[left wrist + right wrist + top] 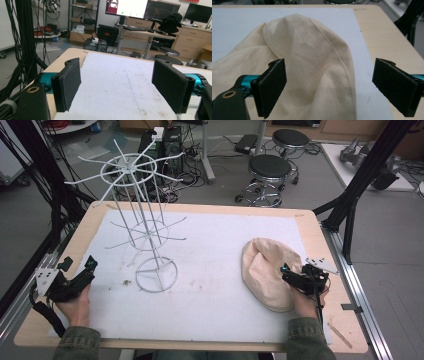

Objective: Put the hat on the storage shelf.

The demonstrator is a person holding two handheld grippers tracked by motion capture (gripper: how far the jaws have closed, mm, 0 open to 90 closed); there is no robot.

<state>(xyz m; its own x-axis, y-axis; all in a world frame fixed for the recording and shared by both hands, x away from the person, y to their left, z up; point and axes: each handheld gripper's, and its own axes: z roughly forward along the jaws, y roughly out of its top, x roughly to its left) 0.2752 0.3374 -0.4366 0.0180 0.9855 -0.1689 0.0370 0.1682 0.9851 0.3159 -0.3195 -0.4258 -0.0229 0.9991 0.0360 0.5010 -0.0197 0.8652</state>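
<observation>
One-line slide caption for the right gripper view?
Right gripper, jaws wide open, poised over a rumpled cream cloth bag on the white mat.

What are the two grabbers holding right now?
Nothing. The left gripper is open over the bare white mat. The right gripper is open too, with the cream cloth lying between its jaws, not pinched.

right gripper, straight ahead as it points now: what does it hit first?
The cream cloth bag. The right gripper is open, with the bag's bunched fabric directly ahead between its jaws. Contact looks near, though exact depth is unclear.
</observation>
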